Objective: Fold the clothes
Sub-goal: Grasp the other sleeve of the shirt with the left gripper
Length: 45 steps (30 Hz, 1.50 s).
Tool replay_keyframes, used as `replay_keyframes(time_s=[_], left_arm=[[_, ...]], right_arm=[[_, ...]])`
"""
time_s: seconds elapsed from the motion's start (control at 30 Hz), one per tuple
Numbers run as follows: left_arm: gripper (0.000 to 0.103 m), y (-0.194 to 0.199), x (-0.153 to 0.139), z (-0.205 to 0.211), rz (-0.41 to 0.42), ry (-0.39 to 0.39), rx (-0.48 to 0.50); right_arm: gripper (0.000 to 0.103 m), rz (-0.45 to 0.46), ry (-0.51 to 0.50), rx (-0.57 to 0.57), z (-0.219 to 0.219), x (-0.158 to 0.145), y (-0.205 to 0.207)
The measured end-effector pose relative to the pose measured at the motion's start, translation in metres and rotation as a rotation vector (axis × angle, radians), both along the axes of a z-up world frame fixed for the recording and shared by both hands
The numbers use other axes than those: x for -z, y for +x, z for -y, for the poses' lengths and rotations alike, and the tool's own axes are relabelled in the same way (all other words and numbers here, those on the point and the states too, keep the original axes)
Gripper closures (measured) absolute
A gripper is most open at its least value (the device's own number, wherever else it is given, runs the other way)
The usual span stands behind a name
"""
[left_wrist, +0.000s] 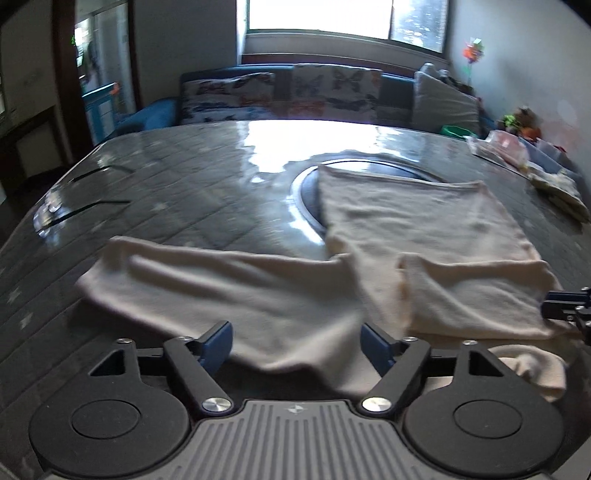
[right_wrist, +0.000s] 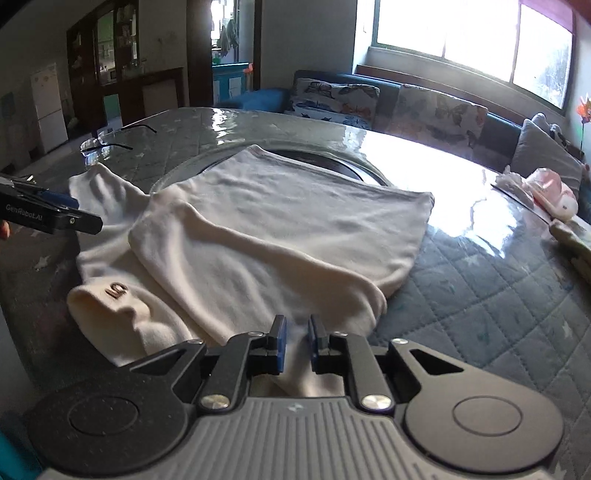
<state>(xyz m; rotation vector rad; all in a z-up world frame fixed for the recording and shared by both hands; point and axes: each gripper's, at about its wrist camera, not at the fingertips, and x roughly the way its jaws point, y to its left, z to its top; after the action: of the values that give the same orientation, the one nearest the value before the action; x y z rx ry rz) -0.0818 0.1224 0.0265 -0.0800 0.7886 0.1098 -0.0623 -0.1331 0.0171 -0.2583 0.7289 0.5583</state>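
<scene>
Across the near half of the surface (right_wrist: 480,295) a cream garment (right_wrist: 280,229) is spread, its body reaching over a round inset ring (left_wrist: 306,199) at the middle and one sleeve folded diagonally over the torso, the other sleeve (left_wrist: 207,273) stretched out flat toward the left edge. A cuff (right_wrist: 110,295) is seen at the near edge. The left claw (left_wrist: 297,343) is held with its blue pads well apart over the outstretched sleeve's near hem, nothing clamped; judged from this, the sleeve is laid out for the next fold. The right claw (right_wrist: 296,345) is nearly together, a narrow pinch of cloth lying between its pads; whether the pads actually press on it cannot be told. The hold appears meant to anchor the hem while folding proceeds. A glossy cover over quilted cloth is seen on the surface, with spectacles (right_wrist: 107,144) near its far left corner and small clutter (right_wrist: 546,192) along the right edge. Beyond, a sofa with butterfly cushions (left_wrist: 295,92) is set beneath a bright window (left_wrist: 347,18).
</scene>
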Motion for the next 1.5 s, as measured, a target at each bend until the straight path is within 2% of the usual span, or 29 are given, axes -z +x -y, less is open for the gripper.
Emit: replay_keyframes(time_s=[0.17,0.27,0.4,0.53,0.7,0.87,1.03,1.2,1.27,1.4,1.5], left_arm=[[0.007,-0.003,0.001,-0.023,0.0,-0.034,-0.067],[0.003,-0.006,0.0,-0.036,0.011,-0.03,-0.108],[0.003,-0.009,0.0,-0.06,0.016,-0.033,-0.178],[0.006,-0.01,-0.001,-0.088,0.022,-0.057,-0.257],[0.02,-0.006,-0.001,-0.123,0.035,-0.085,-0.359],[0.046,0.004,0.006,-0.153,0.024,-0.15,-0.454],[0.049,0.011,0.008,-0.16,0.04,-0.14,-0.497],[0.066,0.016,0.011,-0.161,0.061,-0.116,-0.512],[0.083,0.017,0.012,-0.163,0.067,-0.132,-0.506],[0.09,0.014,0.009,-0.161,0.09,-0.181,-0.476],[0.094,0.009,0.002,-0.154,0.123,-0.248,-0.424]], right_arm=[[0.083,0.014,0.022,-0.088,-0.034,-0.013,0.005],[0.078,0.026,0.018,-0.15,-0.064,-0.014,0.01],[0.072,0.021,0.033,-0.2,-0.093,-0.011,0.015],[0.072,-0.012,0.007,-0.239,-0.115,0.003,0.017],[0.071,-0.014,0.016,-0.23,-0.113,0.002,0.013],[0.07,-0.007,0.028,-0.232,-0.111,-0.003,0.009],[0.069,-0.008,0.036,-0.23,-0.108,-0.004,0.006],[0.069,0.001,0.042,-0.218,-0.104,-0.005,0.003],[0.069,0.006,0.045,-0.214,-0.101,-0.007,0.001],[0.065,0.014,0.054,-0.199,-0.096,-0.009,0.0],[0.065,0.015,0.064,-0.187,-0.093,-0.01,0.0]])
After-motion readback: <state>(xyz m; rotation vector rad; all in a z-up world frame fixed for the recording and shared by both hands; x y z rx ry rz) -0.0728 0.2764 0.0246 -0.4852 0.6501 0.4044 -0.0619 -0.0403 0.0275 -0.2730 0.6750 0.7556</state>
